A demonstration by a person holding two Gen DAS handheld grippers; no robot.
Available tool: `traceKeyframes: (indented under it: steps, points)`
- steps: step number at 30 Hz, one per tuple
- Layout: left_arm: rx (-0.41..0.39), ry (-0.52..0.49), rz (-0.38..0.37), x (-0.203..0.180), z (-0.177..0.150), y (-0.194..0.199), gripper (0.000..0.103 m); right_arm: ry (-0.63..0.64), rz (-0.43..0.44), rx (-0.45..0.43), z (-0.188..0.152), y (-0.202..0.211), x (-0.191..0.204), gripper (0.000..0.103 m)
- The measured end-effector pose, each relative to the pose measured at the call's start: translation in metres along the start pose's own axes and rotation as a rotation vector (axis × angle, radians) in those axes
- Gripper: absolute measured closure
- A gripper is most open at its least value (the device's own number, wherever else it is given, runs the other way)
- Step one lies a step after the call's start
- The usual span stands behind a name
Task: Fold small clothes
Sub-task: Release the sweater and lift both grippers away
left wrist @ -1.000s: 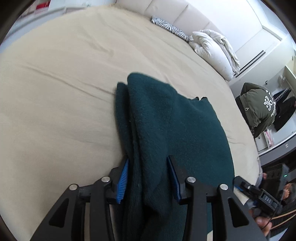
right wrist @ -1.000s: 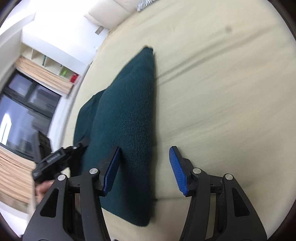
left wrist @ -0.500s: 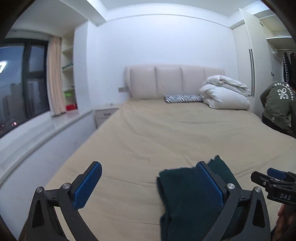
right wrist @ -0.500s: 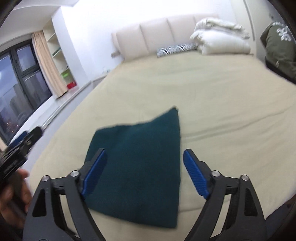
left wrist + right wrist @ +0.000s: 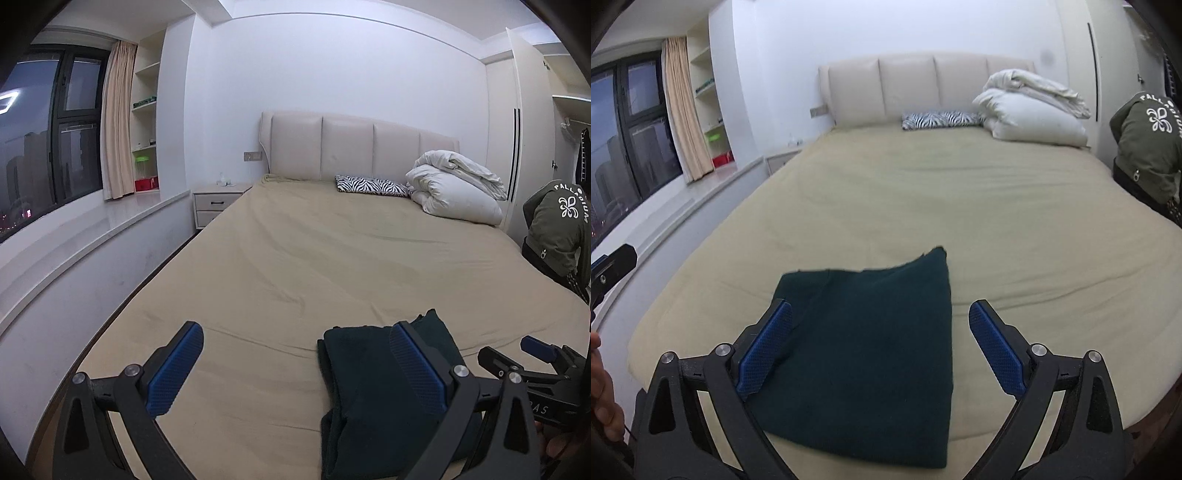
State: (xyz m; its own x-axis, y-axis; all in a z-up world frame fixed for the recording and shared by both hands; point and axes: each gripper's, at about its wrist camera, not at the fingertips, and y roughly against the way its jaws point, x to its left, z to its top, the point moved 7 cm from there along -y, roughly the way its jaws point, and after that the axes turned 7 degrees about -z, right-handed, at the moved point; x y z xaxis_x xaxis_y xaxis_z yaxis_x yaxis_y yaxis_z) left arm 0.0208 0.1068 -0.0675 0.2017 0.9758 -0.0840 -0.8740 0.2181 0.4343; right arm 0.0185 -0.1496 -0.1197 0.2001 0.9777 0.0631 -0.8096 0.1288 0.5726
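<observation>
1. Both grippers are now lifted away from the dark green garment (image 5: 871, 354); one second ago they were low over it, with the left jaws closed on its folds.
2. The left gripper (image 5: 295, 369) has let go: its jaws stand wide apart and nothing is between the blue pads (image 5: 173, 373). Only bare sheet shows between them, and the garment lies behind the right-hand pad.
3. The right gripper (image 5: 881, 350) is also released. Its jaws have just been opening, and the garment is seen between them but below, not touched by the pads.
4. The garment lies folded and flat on the beige bed sheet (image 5: 1015, 206), near the foot edge of the bed. In the left wrist view its stacked layers show at the side.
5. A zebra-pattern pillow (image 5: 371, 184) and a white folded duvet (image 5: 454, 192) lie at the headboard, well apart from the garment.
6. A person in an olive jacket (image 5: 1148, 147) is at the right side of the bed.
7. A hand (image 5: 602, 391) shows at the left edge of the right wrist view.
</observation>
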Motion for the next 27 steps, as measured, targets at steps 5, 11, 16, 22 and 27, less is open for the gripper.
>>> traceKeyframes:
  steps: [5, 11, 16, 22, 27]
  points:
    - [0.014, -0.024, 0.063, 0.002, -0.005, -0.004, 0.0, 0.02, -0.032, 0.06, -0.012, -0.01, 0.005, 0.005]
    - [0.026, -0.105, 0.173, 0.001, -0.015, -0.004, 0.0, 0.031, -0.054, 0.092, -0.022, -0.014, 0.006, 0.005]
    - [0.109, -0.086, 0.222, 0.01, -0.029, -0.017, 0.0, 0.028, -0.061, 0.115, -0.026, -0.014, 0.007, 0.005]
    - [0.163, -0.046, 0.216, 0.017, -0.044, -0.026, 0.0, 0.029, -0.085, 0.127, -0.029, -0.012, 0.006, 0.005]
    - [0.195, -0.035, 0.213, 0.019, -0.052, -0.031, 0.0, 0.059, -0.114, 0.135, -0.034, -0.014, 0.01, 0.005]
